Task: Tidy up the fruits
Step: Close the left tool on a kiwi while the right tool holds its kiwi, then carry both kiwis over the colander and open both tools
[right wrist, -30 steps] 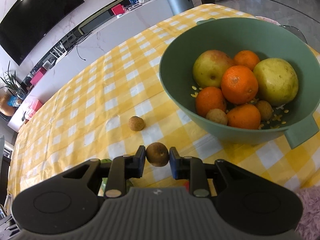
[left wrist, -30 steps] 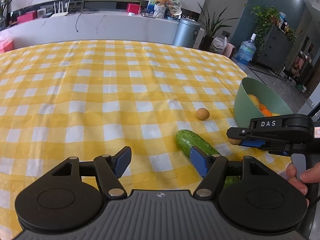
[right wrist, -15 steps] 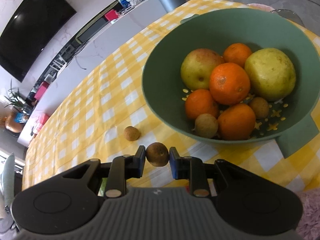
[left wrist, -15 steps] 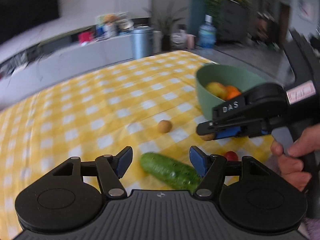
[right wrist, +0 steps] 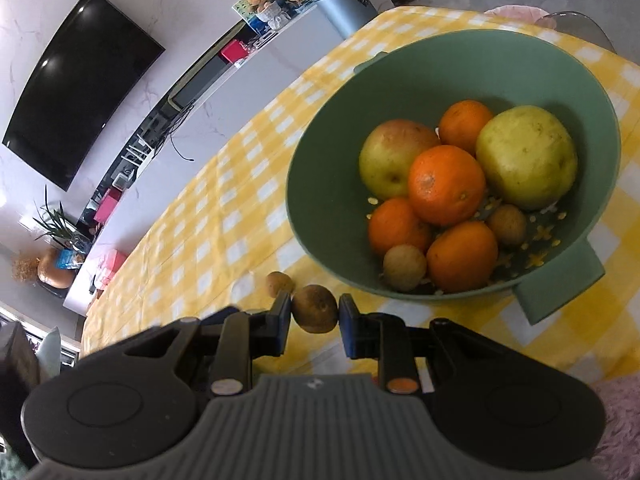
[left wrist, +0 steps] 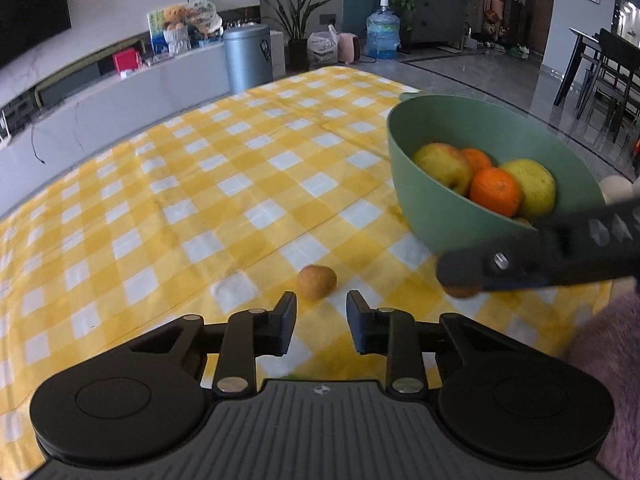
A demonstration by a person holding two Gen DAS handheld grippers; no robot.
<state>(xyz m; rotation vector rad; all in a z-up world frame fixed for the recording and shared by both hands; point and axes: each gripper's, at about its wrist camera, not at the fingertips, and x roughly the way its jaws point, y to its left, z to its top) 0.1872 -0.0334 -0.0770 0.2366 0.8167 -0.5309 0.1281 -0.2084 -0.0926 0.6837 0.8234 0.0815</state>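
Observation:
A small brown fruit (left wrist: 317,282) lies on the yellow checked cloth just ahead of my left gripper (left wrist: 321,316). Its jaws are closing, stand narrow, and have nothing between them. My right gripper (right wrist: 314,316) is shut on a second small brown fruit (right wrist: 315,309), held just short of the near rim of the green bowl (right wrist: 320,152). The bowl holds apples, oranges (right wrist: 446,184) and small brown fruits. In the left wrist view the right gripper (left wrist: 460,280) crosses in front of the bowl (left wrist: 432,208) from the right. The loose fruit (right wrist: 280,283) also shows beside the right gripper's left finger.
Pink fluffy fabric (left wrist: 608,340) fills the lower right corner beside the bowl. The table's far edge runs behind the bowl, with a grey bin (left wrist: 248,56) and a low white cabinet beyond it. Checked cloth (left wrist: 180,200) stretches away to the left.
My left gripper swung right, past the cucumber, which has left its view, and now faces the loose small fruit with narrowed jaws. The right gripper edged closer to the bowl, still holding its fruit.

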